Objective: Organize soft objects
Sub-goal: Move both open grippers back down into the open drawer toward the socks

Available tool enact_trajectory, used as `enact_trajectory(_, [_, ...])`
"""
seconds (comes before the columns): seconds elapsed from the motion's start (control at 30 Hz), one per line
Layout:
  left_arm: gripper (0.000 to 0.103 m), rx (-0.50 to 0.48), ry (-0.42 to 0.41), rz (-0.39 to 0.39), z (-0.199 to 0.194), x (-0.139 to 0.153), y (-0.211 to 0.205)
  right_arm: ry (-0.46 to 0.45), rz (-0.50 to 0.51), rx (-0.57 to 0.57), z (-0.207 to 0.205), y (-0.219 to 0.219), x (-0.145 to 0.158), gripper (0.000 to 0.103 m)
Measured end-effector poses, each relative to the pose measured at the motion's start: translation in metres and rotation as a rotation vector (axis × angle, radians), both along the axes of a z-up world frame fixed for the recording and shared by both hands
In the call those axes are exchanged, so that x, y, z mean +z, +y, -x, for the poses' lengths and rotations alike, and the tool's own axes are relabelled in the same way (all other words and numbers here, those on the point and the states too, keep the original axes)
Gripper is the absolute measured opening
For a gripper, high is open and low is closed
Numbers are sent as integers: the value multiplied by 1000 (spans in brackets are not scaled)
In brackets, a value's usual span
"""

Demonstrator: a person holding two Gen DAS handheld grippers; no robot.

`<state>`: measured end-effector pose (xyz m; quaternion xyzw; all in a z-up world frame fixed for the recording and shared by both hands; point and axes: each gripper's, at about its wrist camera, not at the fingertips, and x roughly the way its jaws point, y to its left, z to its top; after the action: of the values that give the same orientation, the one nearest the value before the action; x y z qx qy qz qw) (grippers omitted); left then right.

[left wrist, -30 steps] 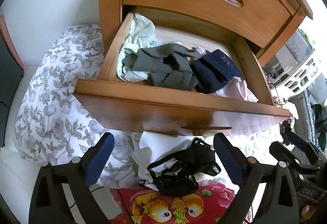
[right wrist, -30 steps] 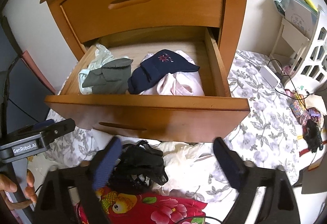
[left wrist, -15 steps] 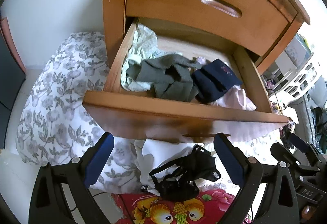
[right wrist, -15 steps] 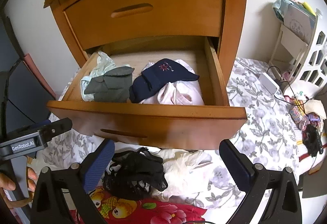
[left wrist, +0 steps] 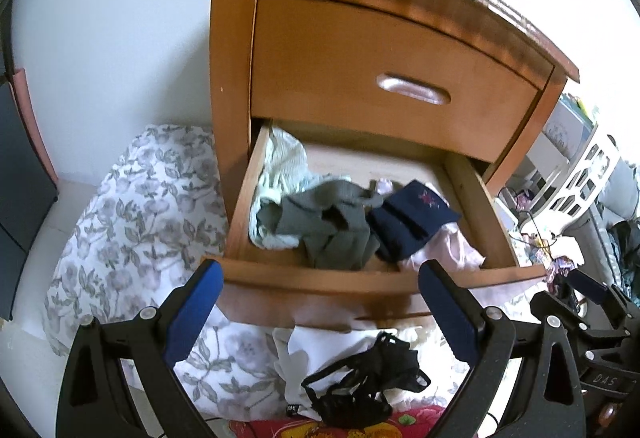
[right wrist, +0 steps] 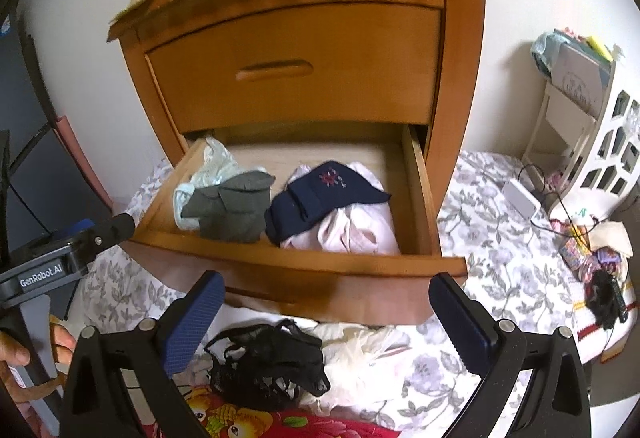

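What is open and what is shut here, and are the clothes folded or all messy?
Top drawer: shut.
Bottom drawer: pulled open, clothes inside.
Grey garment: crumpled, in the drawer's left part.
Navy garment: loosely folded, lying on the pink garment.
Pale green garment: bunched in the left back corner.
Black lacy garment: crumpled, outside the drawer on the bed.
Left gripper: open, empty.
Right gripper: open, empty.

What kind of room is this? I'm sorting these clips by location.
Most likely a bedroom. A wooden nightstand stands with its lower drawer pulled open, holding folded socks and underwear. In front of it lies floral bedding, with a black lace garment on it.
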<state>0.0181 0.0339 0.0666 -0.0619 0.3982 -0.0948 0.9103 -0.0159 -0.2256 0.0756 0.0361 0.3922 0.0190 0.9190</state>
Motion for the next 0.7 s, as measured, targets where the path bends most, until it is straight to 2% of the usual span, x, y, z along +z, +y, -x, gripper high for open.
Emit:
enact_trajectory(0.3, [98, 36, -68, -37, -7, 17, 4, -18, 12, 32, -11, 5, 2, 103])
enact_trajectory(0.47, [98, 36, -40, -15, -19, 11, 7, -2, 30, 40, -21, 8, -3, 103])
enact_trajectory(0.7, [98, 52, -28, -37, -36, 6, 3, 7, 38, 62, -39, 12, -6, 103])
